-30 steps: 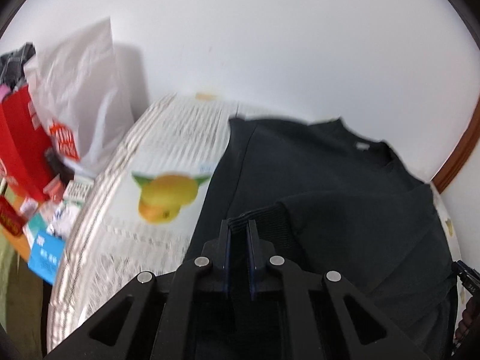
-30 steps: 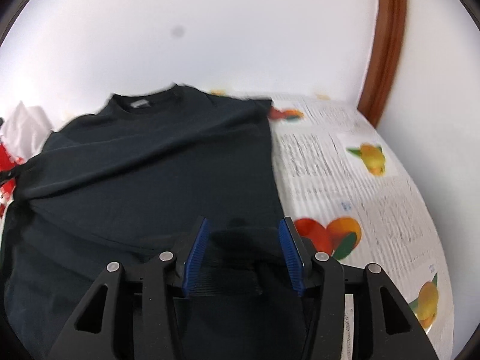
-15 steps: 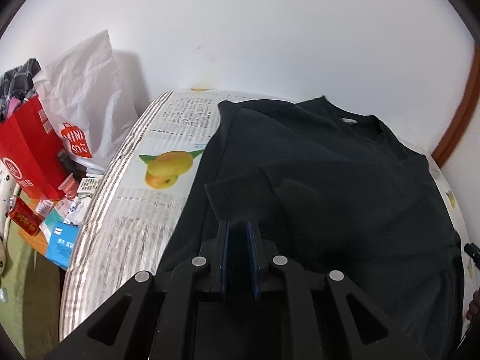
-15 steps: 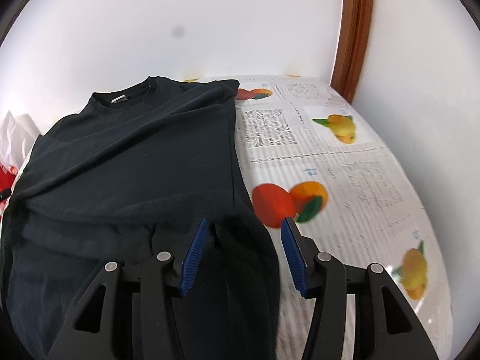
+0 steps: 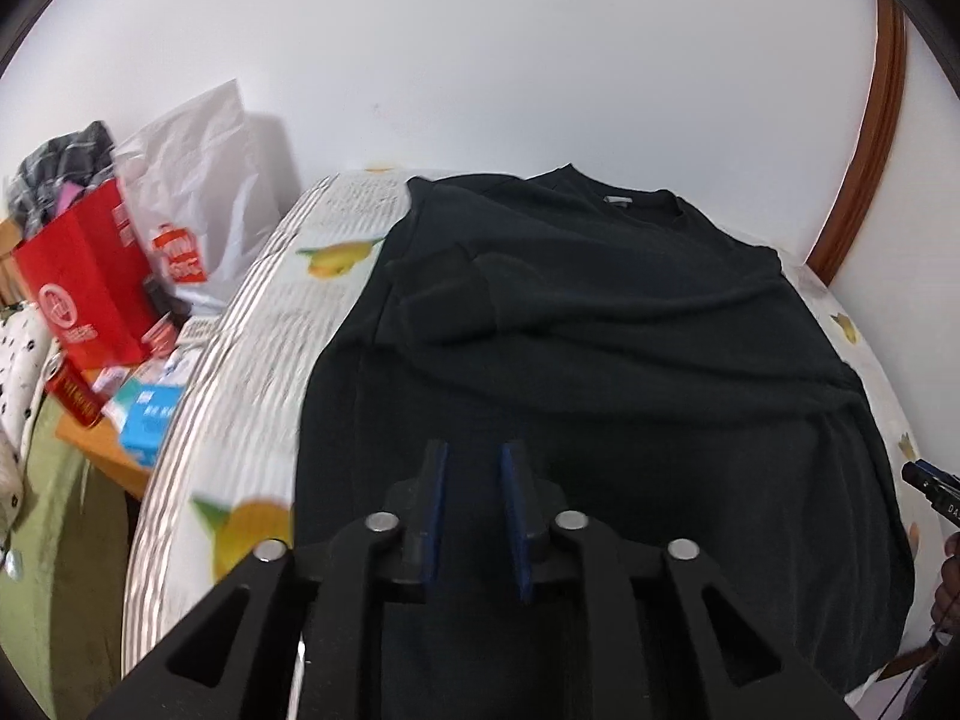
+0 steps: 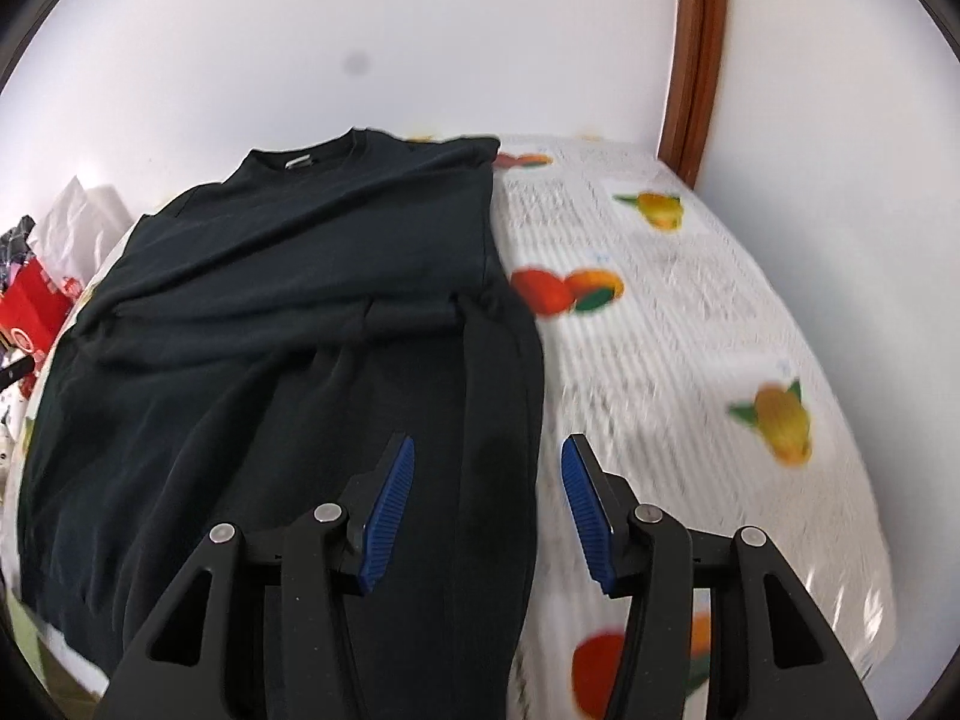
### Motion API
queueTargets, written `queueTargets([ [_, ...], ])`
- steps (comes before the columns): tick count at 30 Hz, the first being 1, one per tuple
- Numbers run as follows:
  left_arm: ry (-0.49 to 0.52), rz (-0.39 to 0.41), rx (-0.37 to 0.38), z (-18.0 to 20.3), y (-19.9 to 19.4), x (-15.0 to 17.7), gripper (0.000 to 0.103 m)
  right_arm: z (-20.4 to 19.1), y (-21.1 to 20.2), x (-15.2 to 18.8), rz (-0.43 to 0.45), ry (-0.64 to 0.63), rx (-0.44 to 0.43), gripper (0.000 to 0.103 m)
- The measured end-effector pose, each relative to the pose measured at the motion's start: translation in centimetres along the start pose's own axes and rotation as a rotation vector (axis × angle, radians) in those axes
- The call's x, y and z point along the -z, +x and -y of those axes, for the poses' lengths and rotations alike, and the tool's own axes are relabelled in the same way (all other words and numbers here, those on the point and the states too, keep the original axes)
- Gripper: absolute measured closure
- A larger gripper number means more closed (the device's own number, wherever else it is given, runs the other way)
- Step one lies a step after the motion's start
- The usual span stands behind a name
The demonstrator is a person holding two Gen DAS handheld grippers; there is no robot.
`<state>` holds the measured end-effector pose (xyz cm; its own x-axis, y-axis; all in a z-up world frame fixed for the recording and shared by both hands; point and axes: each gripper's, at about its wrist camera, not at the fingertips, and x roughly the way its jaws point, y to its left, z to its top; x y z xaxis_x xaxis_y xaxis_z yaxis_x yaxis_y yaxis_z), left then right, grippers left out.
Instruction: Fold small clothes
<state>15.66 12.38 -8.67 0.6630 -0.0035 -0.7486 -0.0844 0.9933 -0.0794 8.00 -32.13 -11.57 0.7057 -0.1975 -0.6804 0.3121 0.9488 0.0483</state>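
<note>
A black long-sleeved top (image 5: 612, 360) lies flat on the fruit-print tablecloth (image 5: 240, 396), collar at the far end, both sleeves folded in across its body. It also shows in the right wrist view (image 6: 288, 324). My left gripper (image 5: 471, 468) is open and empty, held above the top's near left part. My right gripper (image 6: 486, 462) is open wide and empty above the top's near right edge. The right sleeve's cuff (image 6: 414, 315) lies ahead of it. The tip of the right gripper shows at the right edge of the left wrist view (image 5: 933, 483).
The tablecloth (image 6: 690, 324) covers a table against a white wall. A red paper bag (image 5: 84, 288), a white plastic bag (image 5: 198, 204) and small boxes (image 5: 150, 414) crowd the left side. A brown door frame (image 6: 696, 60) stands at the far right.
My left gripper has opened, let go of the left sleeve and drawn back toward the near hem. My right gripper has also drawn back from the right cuff, still open.
</note>
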Motion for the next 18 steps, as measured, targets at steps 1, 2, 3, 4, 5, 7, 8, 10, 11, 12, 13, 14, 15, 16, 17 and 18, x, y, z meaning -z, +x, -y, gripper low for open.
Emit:
queueTargets([
  [1,0.003,-0.001,-0.008,-0.2,-0.5,0.8,0.076,0.0,-0.1,0.6,-0.007,0.003,0.003,0.053],
  [2,0.006,-0.007,-0.006,-0.2,-0.6,1.3,0.066,-0.1,-0.5,1.3,-0.003,0.007,0.016,0.053],
  [3,0.007,-0.015,-0.004,-0.4,-0.9,1.9,0.055,-0.1,-0.7,1.7,0.006,0.010,0.025,0.053],
  [4,0.001,-0.012,-0.011,-0.7,-1.3,2.7,0.051,0.0,-1.1,2.3,0.018,0.018,0.033,0.053],
  [5,-0.001,-0.007,-0.017,-0.8,-1.5,3.1,0.048,0.1,-1.3,2.7,0.018,0.025,0.030,0.053],
  [7,-0.006,-0.014,-0.023,-1.3,-1.8,4.2,0.046,0.4,-1.4,3.7,0.004,0.050,0.007,0.052],
  [8,-0.010,-0.027,-0.022,-1.6,-1.7,4.7,0.046,0.6,-1.4,4.3,-0.008,0.063,-0.008,0.052],
  [10,-0.019,-0.056,-0.008,-2.3,-1.6,5.9,0.046,0.8,-1.2,5.4,-0.029,0.069,-0.018,0.052],
  [11,-0.023,-0.068,-0.006,-2.7,-1.5,6.5,0.046,0.8,-1.1,6.0,-0.035,0.066,-0.017,0.052],
  [12,-0.026,-0.078,-0.008,-3.0,-1.4,7.1,0.046,0.8,-1.0,6.4,-0.038,0.062,-0.017,0.052],
  [13,-0.029,-0.092,-0.009,-3.4,-1.3,7.7,0.046,0.7,-0.9,7.1,-0.045,0.057,-0.019,0.052],
  [14,-0.033,-0.103,-0.009,-3.6,-1.2,8.2,0.046,0.8,-0.9,7.5,-0.049,0.055,-0.022,0.052],
  [15,-0.036,-0.110,-0.008,-3.9,-1.2,8.6,0.046,0.8,-0.8,8.0,-0.052,0.054,-0.027,0.052],
  [16,-0.035,-0.114,-0.005,-4.1,-1.2,9.1,0.046,0.8,-0.8,8.4,-0.055,0.051,-0.033,0.052],
  [17,-0.024,-0.108,-0.004,-4.2,-1.3,9.5,0.046,0.6,-0.9,8.8,-0.046,0.041,-0.030,0.051],
  [18,-0.010,-0.094,-0.011,-4.1,-1.4,9.7,0.046,0.4,-1.1,9.2,-0.030,0.026,-0.021,0.051],
])
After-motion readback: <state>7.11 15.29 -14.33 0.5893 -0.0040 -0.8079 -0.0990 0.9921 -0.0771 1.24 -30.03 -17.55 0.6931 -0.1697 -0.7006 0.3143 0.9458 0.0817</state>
